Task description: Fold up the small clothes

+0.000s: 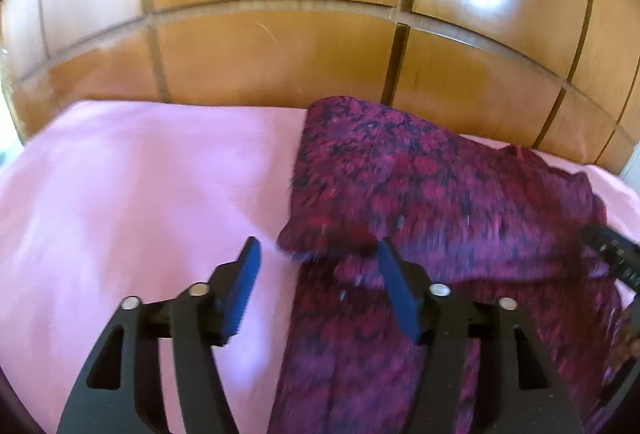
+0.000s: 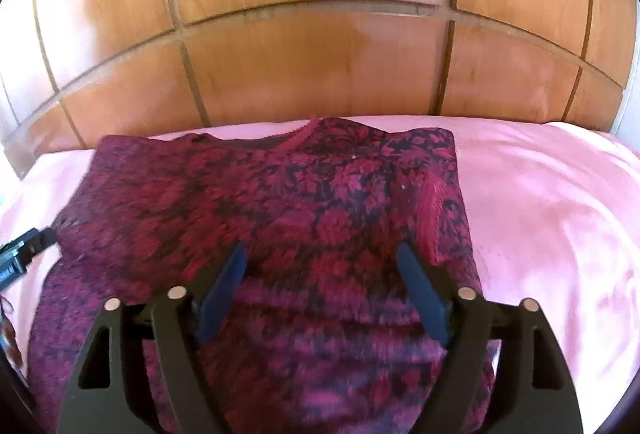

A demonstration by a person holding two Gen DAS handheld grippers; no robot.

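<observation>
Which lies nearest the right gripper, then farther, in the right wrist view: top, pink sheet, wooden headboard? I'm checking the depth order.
1. Patterned top, directly under the open right gripper.
2. Pink sheet, bare on the right side.
3. Wooden headboard, behind the bed.

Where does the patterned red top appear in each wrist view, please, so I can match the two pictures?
Left wrist view: the top fills the right half, on the pink sheet.
Right wrist view: the top lies centre-left, neckline at the far edge.
Shared landmark: the wooden headboard behind the bed.
</observation>
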